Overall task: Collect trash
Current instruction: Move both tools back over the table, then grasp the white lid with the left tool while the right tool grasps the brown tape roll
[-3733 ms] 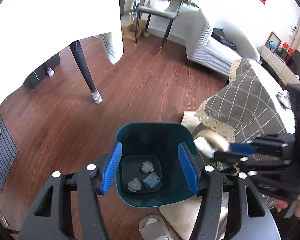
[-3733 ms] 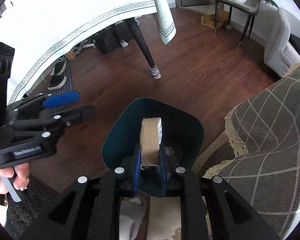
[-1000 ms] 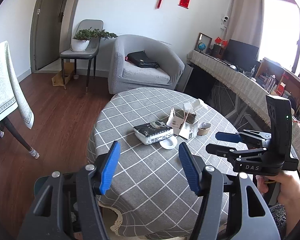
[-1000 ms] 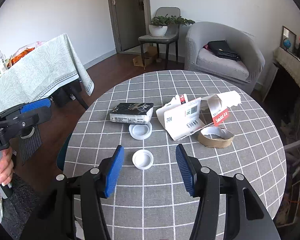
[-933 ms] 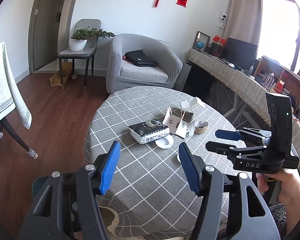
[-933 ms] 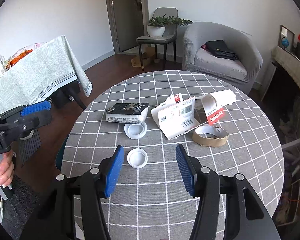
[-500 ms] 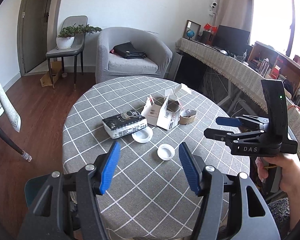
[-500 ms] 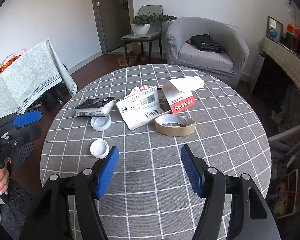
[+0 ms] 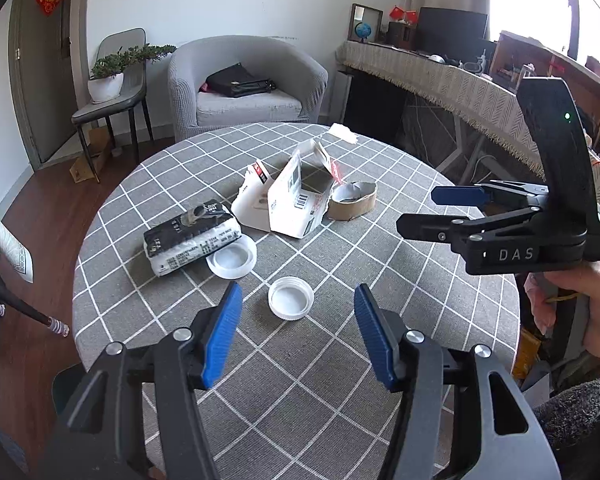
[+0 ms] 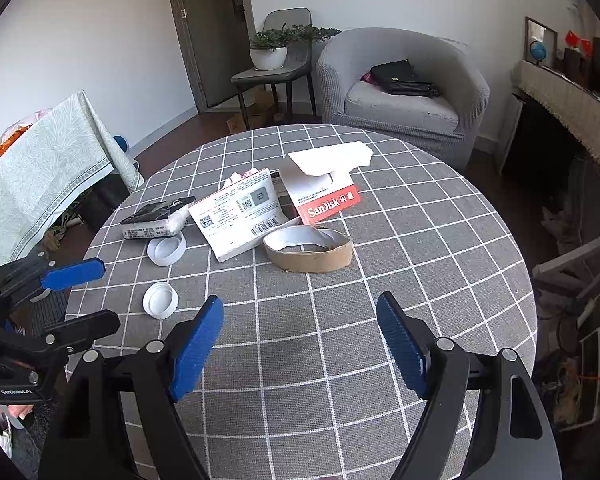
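Trash lies on a round table with a grey checked cloth (image 9: 340, 380) (image 10: 420, 240). A small white lid (image 9: 291, 297) (image 10: 160, 299) is nearest my left gripper (image 9: 298, 334), which is open and empty just in front of it. A larger white lid (image 9: 231, 257) (image 10: 166, 249) sits beside a black-and-white packet (image 9: 190, 230) (image 10: 154, 218). A torn white and red SanDisk box (image 9: 292, 204) (image 10: 276, 204) and a brown cardboard tape ring (image 9: 352, 200) (image 10: 308, 250) lie mid-table. My right gripper (image 10: 300, 344) is open and empty, short of the ring.
A grey armchair (image 9: 248, 84) (image 10: 404, 96) with a black bag stands behind the table. A chair with a potted plant (image 9: 108, 76) (image 10: 276, 52) is by the door. A cloth-covered table (image 10: 40, 160) is at left. A long fringed sideboard (image 9: 460, 80) runs at right.
Both grippers have swung up from the teal bin on the floor to the table. The right gripper let go of a cardboard piece and opened wide. Both have closed in on the trash.
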Demonstrator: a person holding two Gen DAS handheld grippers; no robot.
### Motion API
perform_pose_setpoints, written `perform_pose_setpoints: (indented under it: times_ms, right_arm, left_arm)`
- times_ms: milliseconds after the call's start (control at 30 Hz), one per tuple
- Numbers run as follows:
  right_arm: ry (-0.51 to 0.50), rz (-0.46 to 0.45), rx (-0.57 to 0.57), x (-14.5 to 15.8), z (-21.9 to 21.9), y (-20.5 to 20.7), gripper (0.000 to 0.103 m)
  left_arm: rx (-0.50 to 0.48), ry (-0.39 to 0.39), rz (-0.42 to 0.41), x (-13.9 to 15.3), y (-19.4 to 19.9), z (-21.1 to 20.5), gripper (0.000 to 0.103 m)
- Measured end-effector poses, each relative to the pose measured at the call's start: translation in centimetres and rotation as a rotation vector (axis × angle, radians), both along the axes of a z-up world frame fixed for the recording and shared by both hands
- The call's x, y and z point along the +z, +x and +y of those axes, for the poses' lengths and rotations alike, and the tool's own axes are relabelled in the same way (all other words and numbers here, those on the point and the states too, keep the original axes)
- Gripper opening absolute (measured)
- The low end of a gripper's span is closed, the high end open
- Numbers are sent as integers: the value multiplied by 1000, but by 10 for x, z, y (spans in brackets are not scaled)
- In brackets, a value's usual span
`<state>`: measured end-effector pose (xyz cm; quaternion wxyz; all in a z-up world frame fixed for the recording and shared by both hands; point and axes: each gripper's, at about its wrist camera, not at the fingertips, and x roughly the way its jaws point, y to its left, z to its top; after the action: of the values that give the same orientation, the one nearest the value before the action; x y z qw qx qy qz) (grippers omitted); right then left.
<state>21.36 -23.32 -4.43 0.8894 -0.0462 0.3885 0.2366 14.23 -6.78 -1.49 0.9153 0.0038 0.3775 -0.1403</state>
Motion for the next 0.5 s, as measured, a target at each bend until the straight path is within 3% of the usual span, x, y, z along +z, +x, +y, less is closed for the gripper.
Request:
perform_pose_setpoints:
  times_ms: [367,433,467,500]
  right_arm:
    - [-25,8,20,-6,-1,15,82]
    - [-30,11,28,-7,3,19,82]
    - [-35,10,31,-8,5,21,82]
    - [-40,9,33,-8,8,22,82]
  left_arm:
    - [36,64,66,-25,24,-19,44]
    - [29,42,96,-31,28,-19,26]
    - [36,36,94,-31,28,-18,25]
    - [38,36,96,-31,29,-18,17]
